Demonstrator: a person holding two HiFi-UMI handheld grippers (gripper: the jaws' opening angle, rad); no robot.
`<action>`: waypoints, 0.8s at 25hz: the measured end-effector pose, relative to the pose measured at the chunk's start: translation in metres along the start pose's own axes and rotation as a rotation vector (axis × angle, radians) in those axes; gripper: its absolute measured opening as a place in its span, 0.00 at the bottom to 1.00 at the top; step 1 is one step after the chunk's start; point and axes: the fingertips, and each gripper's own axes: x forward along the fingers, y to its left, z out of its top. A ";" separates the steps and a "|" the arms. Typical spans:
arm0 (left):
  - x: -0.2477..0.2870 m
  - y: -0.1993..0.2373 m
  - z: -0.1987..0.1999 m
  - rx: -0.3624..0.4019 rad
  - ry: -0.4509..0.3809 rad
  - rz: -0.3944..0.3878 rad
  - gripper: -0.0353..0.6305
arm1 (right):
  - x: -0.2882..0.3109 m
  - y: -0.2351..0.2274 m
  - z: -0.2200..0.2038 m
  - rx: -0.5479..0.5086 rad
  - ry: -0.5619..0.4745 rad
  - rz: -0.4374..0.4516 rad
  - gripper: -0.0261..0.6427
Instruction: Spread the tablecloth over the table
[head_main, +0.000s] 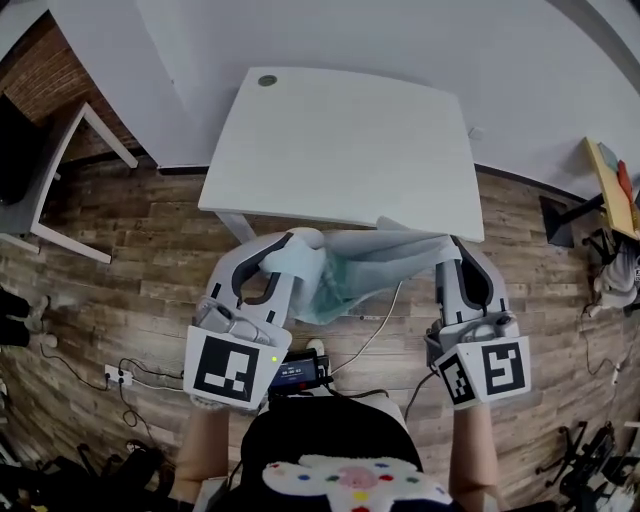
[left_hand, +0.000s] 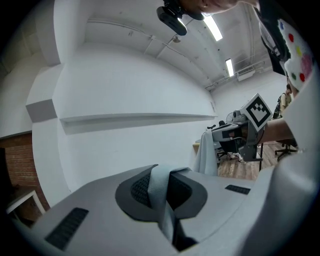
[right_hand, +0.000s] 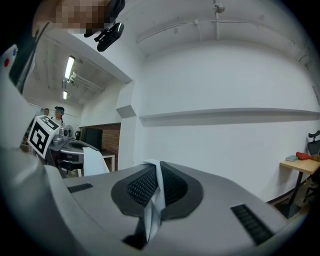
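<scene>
**Tablecloth pinched in both claws at the worktop's near edge**

The pale tablecloth (head_main: 375, 262) hung in a slack band between my two claws, just in front of the white worktop (head_main: 340, 140) and above the wooden floor (head_main: 150, 260). My left claw (head_main: 303, 240) was clamped tight on one end. My right claw (head_main: 452, 243) was closed on the other, with a fold squeezed between each pair of pads.

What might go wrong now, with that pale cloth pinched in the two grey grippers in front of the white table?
The grey left gripper and grey right gripper are each shut on only a thin fold of the pale tablecloth, so a hard tug could pull it free. The cloth also hangs bunched between them by the near edge of the white rectangular table, so it might catch there or land crumpled.
</scene>
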 end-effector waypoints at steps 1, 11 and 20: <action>0.003 0.005 -0.002 -0.003 0.003 -0.002 0.07 | 0.005 0.001 -0.001 0.001 0.004 -0.003 0.08; 0.033 0.020 -0.019 -0.030 0.051 -0.017 0.07 | 0.024 -0.014 -0.020 -0.004 0.075 -0.034 0.08; 0.033 0.035 -0.031 -0.063 0.089 0.070 0.07 | 0.013 -0.055 -0.038 -0.008 0.121 -0.093 0.08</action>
